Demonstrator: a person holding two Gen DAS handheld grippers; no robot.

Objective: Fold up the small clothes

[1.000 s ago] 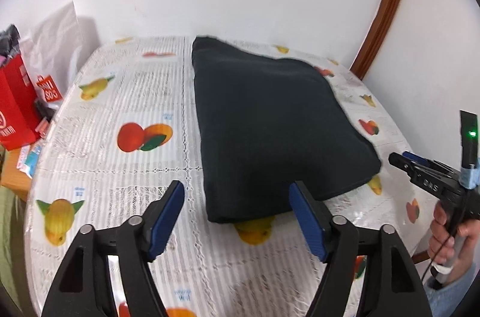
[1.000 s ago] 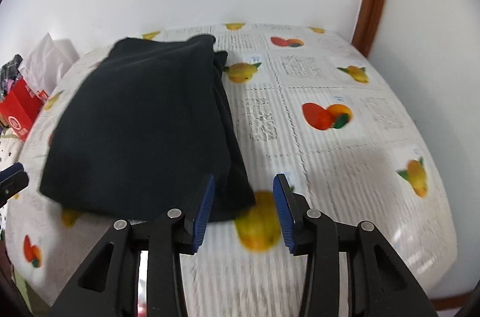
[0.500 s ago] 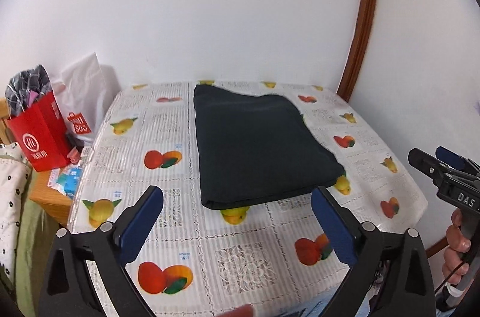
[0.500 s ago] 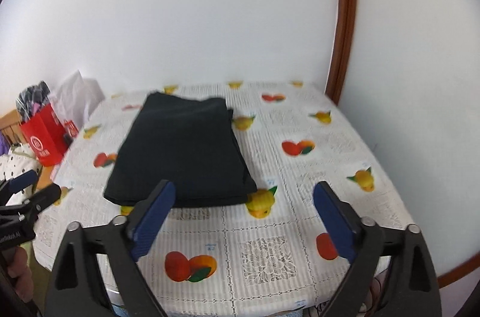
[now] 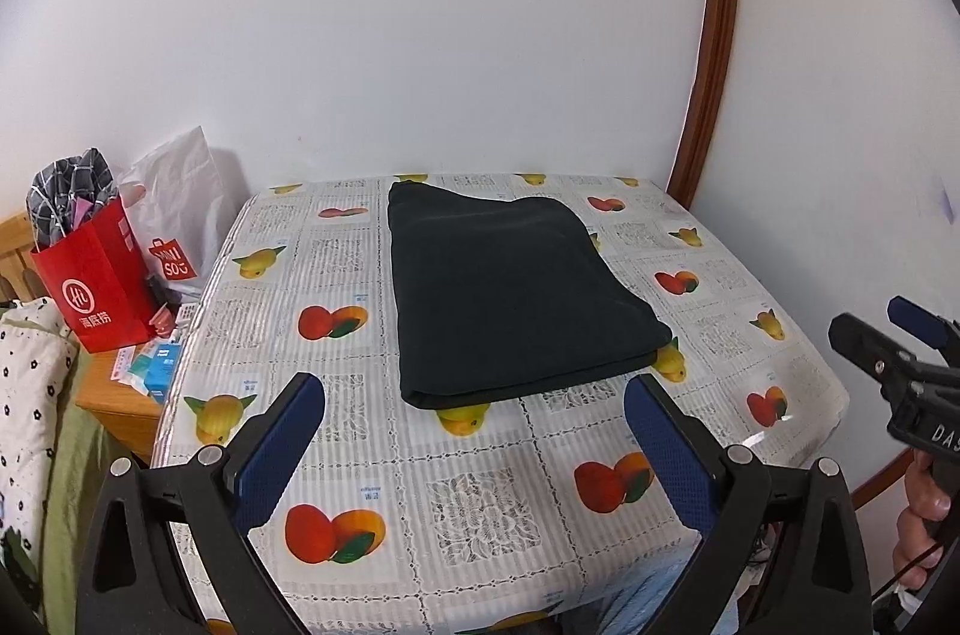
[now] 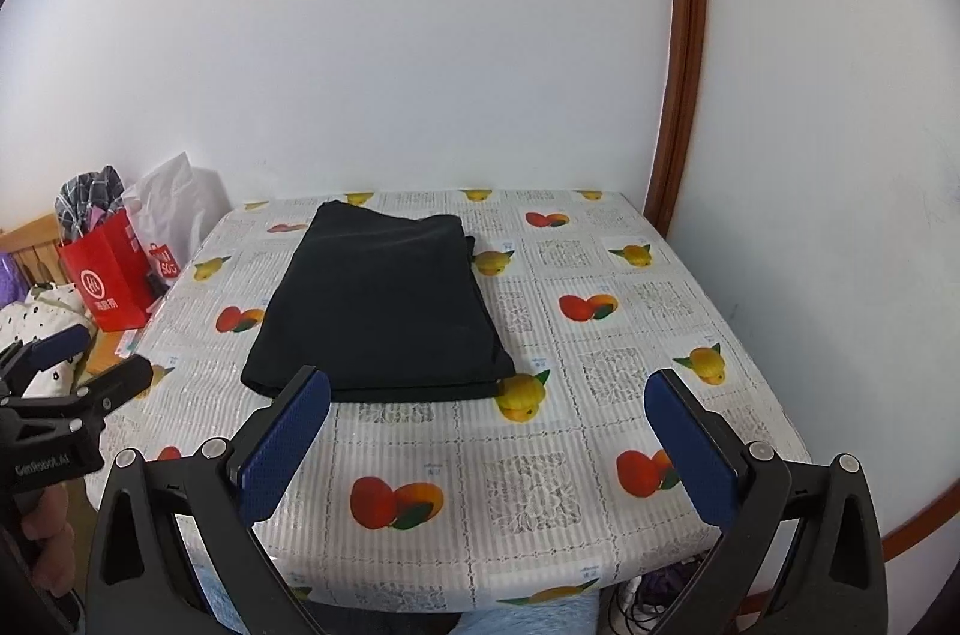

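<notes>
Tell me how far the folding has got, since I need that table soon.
Done, by the look of it: the dark garment lies as a flat, stacked rectangle on the fruit-print tablecloth. In hand: nothing. The left gripper and right gripper are both wide open after releasing, clear of the cloth's near edge. Left: no other unfolded piece lies on the table; perhaps only moving the folded one away.

The folded garment (image 5: 510, 293) is matt, soft dark cloth. Under it the desk (image 5: 480, 503) wears a glossy, lace-patterned plastic cover. Each hand-held gripper (image 6: 486, 449) is matt black plastic with textured blue pads (image 6: 282, 449). The red bag (image 5: 96, 287) is smooth paper.
</notes>
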